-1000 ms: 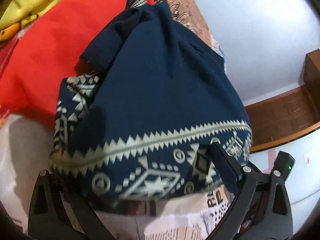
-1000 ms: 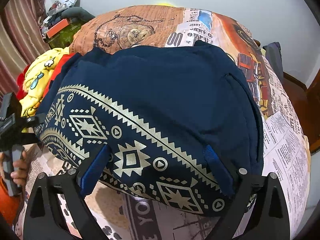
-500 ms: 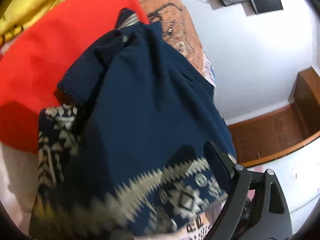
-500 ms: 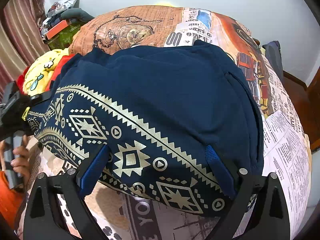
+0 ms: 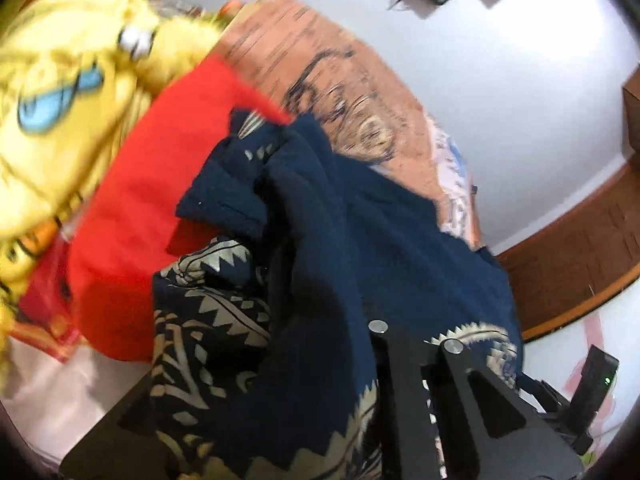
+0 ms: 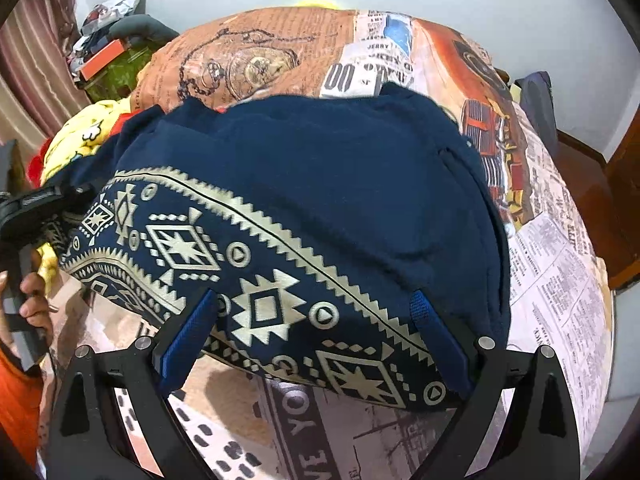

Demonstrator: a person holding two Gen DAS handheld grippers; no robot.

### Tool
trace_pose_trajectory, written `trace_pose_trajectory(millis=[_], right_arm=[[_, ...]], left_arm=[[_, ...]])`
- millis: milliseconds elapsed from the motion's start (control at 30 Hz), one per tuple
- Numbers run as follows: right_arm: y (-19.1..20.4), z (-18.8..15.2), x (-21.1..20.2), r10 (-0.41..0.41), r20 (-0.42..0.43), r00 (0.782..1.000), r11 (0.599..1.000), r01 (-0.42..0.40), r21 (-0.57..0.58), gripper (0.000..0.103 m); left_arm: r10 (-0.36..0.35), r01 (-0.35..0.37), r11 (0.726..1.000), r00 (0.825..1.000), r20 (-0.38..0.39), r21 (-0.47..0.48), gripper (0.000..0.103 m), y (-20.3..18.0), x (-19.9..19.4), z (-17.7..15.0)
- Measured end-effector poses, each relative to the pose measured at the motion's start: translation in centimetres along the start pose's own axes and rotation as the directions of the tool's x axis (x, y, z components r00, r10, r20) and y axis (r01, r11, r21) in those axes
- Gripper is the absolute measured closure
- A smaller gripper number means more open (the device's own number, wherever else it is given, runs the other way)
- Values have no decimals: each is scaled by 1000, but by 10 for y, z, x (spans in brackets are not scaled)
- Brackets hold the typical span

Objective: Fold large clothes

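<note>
1. Bed (image 6: 560, 280) under a newspaper-and-pocket-watch print cover
2. Navy patterned garment (image 6: 320, 200) spread across its middle
3. Red cloth (image 5: 160, 168) and yellow cartoon-print fabric (image 5: 52, 112) bunched at the garment's far-left side, on the cover

Left wrist view is motion-blurred throughout; the yellow plush (image 5: 60, 112) at ten o'clock shows no clear outline. The navy garment (image 5: 352, 240) drapes over the left gripper (image 5: 320, 380): its left finger is hidden under cloth at seven o'clock, so jaw state cannot be read. In the right wrist view, the garment's near hem covers the bedsheet (image 6: 560, 272) beneath it.
</note>
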State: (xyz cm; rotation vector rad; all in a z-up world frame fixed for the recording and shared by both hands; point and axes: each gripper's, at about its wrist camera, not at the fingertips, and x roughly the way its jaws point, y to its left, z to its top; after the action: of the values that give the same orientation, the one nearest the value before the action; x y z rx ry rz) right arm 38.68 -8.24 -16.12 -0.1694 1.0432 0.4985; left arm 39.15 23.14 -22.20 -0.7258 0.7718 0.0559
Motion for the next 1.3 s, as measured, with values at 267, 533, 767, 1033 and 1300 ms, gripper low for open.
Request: trace_pose_trajectory(millis=[267,533,767,1033,1300], right_arm=[[29,31,-29,33,116,993,998,-27,-55,7],[67,42,13,79,61,995,991,-72,-114,7],[62,30,34,126,30,992,987,-122,-105,6],[59,28,24,117,20,993,990,-115,-82,6],[57,35,24,124,16,992,991,-123,-57,6]], left_arm=[[-83,87,995,992,92,-44,90,0,-62,15],[-1,-14,983,997,-82,-182,86,54,-37,-28],[5,-25,988,991,-134,-150,64,54,-43,-55],[67,-67,997,998,-3,28,91,12,-65,-39],[48,-55,993,996,-70,-106,76,41,-20,-31]])
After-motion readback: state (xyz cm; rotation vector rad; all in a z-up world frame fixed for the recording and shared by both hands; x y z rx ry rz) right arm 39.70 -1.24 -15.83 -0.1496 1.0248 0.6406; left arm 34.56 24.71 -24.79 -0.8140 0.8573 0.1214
